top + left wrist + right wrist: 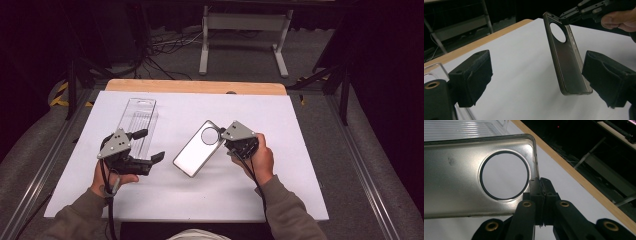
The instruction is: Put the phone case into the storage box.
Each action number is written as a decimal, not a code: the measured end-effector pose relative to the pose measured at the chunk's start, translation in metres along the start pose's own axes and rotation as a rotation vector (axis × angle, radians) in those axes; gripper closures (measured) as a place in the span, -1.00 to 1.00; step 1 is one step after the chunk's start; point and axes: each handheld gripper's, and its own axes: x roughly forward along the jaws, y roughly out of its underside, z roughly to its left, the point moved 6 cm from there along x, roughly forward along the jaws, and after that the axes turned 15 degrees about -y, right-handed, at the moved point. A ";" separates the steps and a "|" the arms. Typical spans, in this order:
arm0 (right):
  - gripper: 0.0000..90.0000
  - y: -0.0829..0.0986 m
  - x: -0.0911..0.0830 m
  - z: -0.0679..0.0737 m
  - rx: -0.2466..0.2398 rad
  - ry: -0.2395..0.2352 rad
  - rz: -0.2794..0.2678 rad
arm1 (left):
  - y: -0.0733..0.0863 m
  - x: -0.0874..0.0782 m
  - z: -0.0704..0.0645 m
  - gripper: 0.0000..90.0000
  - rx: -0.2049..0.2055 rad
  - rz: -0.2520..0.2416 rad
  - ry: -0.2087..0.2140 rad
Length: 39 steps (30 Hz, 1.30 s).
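So the clear plastic box (138, 120) lies on the white table (280, 190), contents hard to tell (too see-through). Right gripper (540, 185) is pinched tight on the phone case (197, 148) edge by its round hole, holding it mid-table. Left gripper (150, 146) has jaws wide apart, holding nothing, just beside the box.

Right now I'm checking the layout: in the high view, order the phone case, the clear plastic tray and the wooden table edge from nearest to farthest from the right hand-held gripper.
1. Phone case: pinched at its edge by the right hand-held gripper, mid-table.
2. Clear plastic tray: to the left, by the left hand-held gripper.
3. Wooden table edge: along the far side; its nearest stretch is about as far as the tray, so 2 and 3 are close.
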 end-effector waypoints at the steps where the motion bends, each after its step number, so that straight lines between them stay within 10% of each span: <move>1: 1.00 0.000 -0.001 0.001 -0.010 0.001 -0.001 | -0.001 0.002 -0.001 -0.78 0.005 0.000 -0.001; 39: 1.00 -0.026 -0.003 0.058 -0.386 0.092 -0.044 | -0.035 0.054 -0.023 -0.43 0.054 0.065 0.003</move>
